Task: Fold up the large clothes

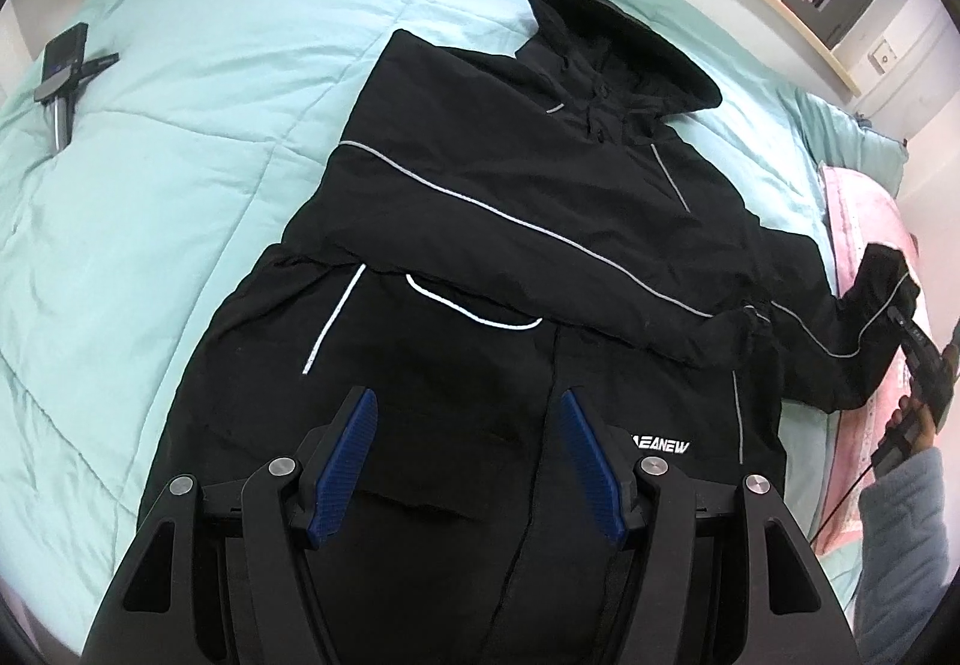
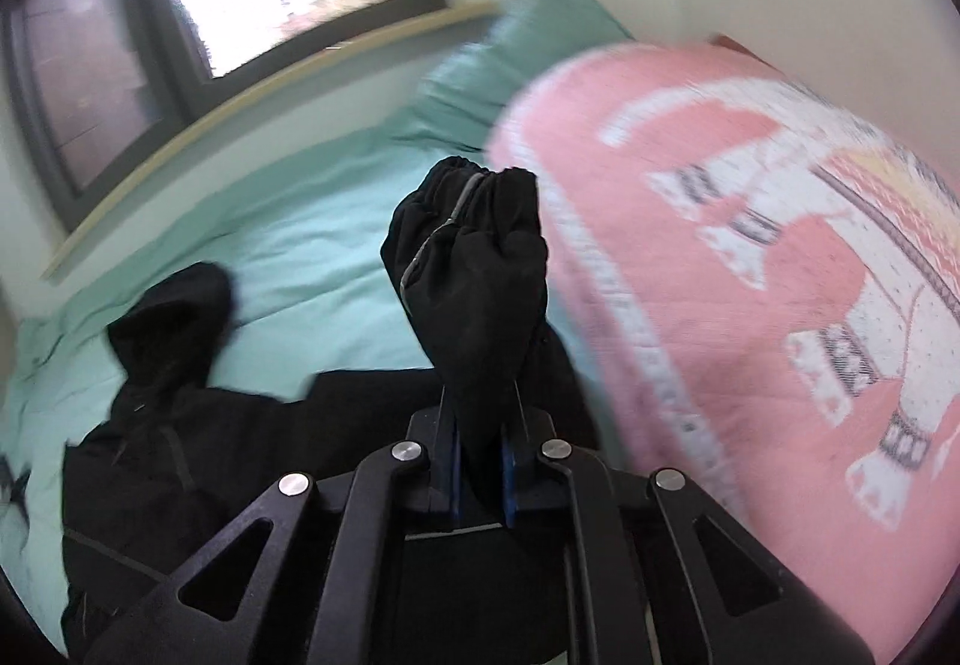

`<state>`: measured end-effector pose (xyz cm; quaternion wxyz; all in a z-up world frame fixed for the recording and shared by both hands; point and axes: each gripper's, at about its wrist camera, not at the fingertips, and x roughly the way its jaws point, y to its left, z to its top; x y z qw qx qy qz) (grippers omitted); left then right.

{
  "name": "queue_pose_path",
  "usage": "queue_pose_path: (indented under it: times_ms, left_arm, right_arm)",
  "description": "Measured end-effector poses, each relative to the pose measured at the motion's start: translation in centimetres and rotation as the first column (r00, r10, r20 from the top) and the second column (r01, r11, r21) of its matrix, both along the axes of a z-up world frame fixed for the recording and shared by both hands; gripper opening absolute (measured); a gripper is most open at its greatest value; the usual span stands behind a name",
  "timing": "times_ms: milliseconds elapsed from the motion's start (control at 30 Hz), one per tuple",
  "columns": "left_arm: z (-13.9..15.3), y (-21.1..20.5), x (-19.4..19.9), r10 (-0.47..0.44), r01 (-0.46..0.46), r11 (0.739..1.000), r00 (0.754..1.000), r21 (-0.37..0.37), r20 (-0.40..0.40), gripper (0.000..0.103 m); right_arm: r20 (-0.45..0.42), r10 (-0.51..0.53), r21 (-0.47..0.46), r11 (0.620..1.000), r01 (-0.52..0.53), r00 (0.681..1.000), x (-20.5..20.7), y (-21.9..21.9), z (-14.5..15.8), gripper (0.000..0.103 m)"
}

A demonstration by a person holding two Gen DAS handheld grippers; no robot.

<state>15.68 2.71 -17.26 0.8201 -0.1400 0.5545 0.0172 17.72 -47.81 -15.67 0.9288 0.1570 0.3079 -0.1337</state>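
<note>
We have a black jacket spread front-up on the green quilt, hood toward twelve o'clock. It looks soft, puffy and slick, so we judge cuffs and hems the surest holds. Our right gripper is clamped on the sleeve cuff, out at three o'clock by the pink pillow. Our left gripper hangs over the jacket's lower front, jaws apart and empty.

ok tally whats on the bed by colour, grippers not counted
black: 2, the jacket and the phone on its stand
mint green: 2, the quilt and the pillow
pink: 1, the patterned blanket
total: 5
</note>
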Motion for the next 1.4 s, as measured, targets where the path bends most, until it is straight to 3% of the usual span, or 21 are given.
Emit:
queue_pose_path:
  times_ms: [267, 333, 400, 533, 667, 733, 800, 833, 933, 1067, 1167, 1267, 1300, 1367, 1400]
  left_arm:
    - [-0.3, -0.4, 0.1, -0.014, 0.014, 1.0, 1.0, -0.02, -0.002, 0.065]
    - [-0.5, -0.6, 0.2, -0.02, 0.02, 0.999, 1.0, -0.026, -0.004, 0.065]
    - [-0.8, -0.9, 0.3, -0.026, 0.026, 0.999, 1.0, -0.032, -0.011, 0.065]
    - [-0.9, -2.0, 0.3, -0.059, 0.059, 0.997, 0.998, -0.043, -0.012, 0.065]
    - [-1.0, -2.7, 0.6, -0.09, 0.089, 0.994, 0.996, -0.056, -0.009, 0.065]
    - [-0.9, -3.3, 1.0, -0.123, 0.124, 0.989, 0.992, -0.076, 0.008, 0.065]
    - [-0.9, -4.4, 1.8, -0.172, 0.174, 0.981, 0.985, -0.087, 0.033, 0.065]
    - [-1.0, -5.1, 2.4, -0.195, 0.199, 0.975, 0.979, -0.095, 0.051, 0.065]
    - [-1.5, -7.4, 5.1, -0.247, 0.263, 0.945, 0.963, -0.192, 0.103, 0.065]
    - [-3.4, -10.7, 9.1, -0.292, 0.314, 0.886, 0.95, -0.341, 0.114, 0.065]
    - [-5.1, -13.5, 12.1, -0.317, 0.339, 0.858, 0.941, -0.385, 0.122, 0.065]
    - [-6.7, -16.3, 14.8, -0.352, 0.368, 0.809, 0.928, -0.458, 0.122, 0.065]
    - [-7.7, -17.5, 15.8, -0.381, 0.381, 0.802, 0.919, -0.46, 0.096, 0.065]
    - [-9.3, -19.6, 17.0, -0.425, 0.402, 0.837, 0.905, -0.371, 0.022, 0.065]
    - [-10.0, -20.2, 17.3, -0.444, 0.418, 0.837, 0.896, -0.353, 0.008, 0.065]
  right_arm:
    - [0.09, 0.2, 0.079, 0.975, -0.207, 0.976, -1.0, 8.4, 2.6, 0.012]
    - [0.074, 0.292, 0.112, 0.948, -0.299, 0.953, -0.6, 11.3, 2.3, 0.012]
    - [0.031, 0.397, 0.057, 0.915, -0.398, 0.917, -0.4, 15.6, 1.6, 0.012]
    - [-0.037, 0.484, 0.029, 0.875, -0.483, 0.874, 1.2, 21.0, -1.1, 0.013]
    - [-0.227, 0.478, 0.112, 0.878, -0.465, 0.848, 4.0, 23.3, -6.5, 0.028]
    - [-0.279, 0.507, 0.14, 0.861, -0.488, 0.815, 4.3, 24.0, -7.9, 0.048]
    - [-0.255, 0.558, 0.142, 0.829, -0.54, 0.79, 3.3, 24.9, -7.7, 0.081]
    - [-0.25, 0.567, 0.139, 0.823, -0.551, 0.785, 2.9, 25.1, -7.5, 0.085]
    - [-0.245, 0.542, 0.09, 0.838, -0.537, 0.804, 1.0, 25.0, -6.1, 0.089]
    - [-0.211, 0.446, 0.033, 0.893, -0.45, 0.87, -2.2, 22.6, -4.1, 0.089]
    - [-0.195, 0.391, 0.053, 0.92, -0.388, 0.9, -4.0, 19.9, -3.0, 0.089]
    - [-0.199, 0.337, 0.07, 0.942, -0.33, 0.92, -5.5, 17.4, -2.6, 0.089]
    - [-0.207, 0.306, 0.067, 0.952, -0.299, 0.929, -6.0, 16.5, -2.6, 0.089]
    - [-0.215, 0.266, 0.076, 0.964, -0.256, 0.94, -6.7, 15.1, -2.5, 0.089]
    - [-0.217, 0.247, 0.087, 0.969, -0.233, 0.944, -7.0, 14.4, -2.6, 0.089]
